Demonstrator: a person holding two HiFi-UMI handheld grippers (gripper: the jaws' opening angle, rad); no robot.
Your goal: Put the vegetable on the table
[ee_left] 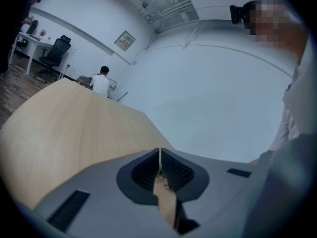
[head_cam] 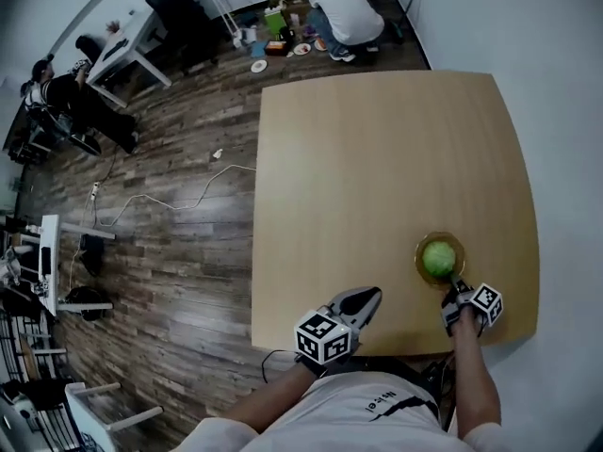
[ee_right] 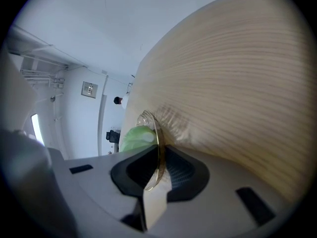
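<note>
A round green vegetable [head_cam: 438, 258] lies on a small clear amber plate [head_cam: 421, 249] near the front right of the wooden table [head_cam: 377, 158]. My right gripper [head_cam: 458, 297] is shut on the plate's near rim. In the right gripper view the thin plate rim [ee_right: 150, 120] runs edge-on between the jaws of the right gripper [ee_right: 159, 151], with the vegetable [ee_right: 134, 137] just behind it. My left gripper [head_cam: 368, 298] rests over the table's front edge, left of the plate. Seen in its own view, the left gripper [ee_left: 159, 158] is shut with nothing in it.
The table's front edge is right under both grippers, and a white wall [head_cam: 556, 83] runs along the right. On the wood floor [head_cam: 170, 243] to the left lies a white cable [head_cam: 179, 200]. A crouching person [head_cam: 341, 6], desks and chairs are far back.
</note>
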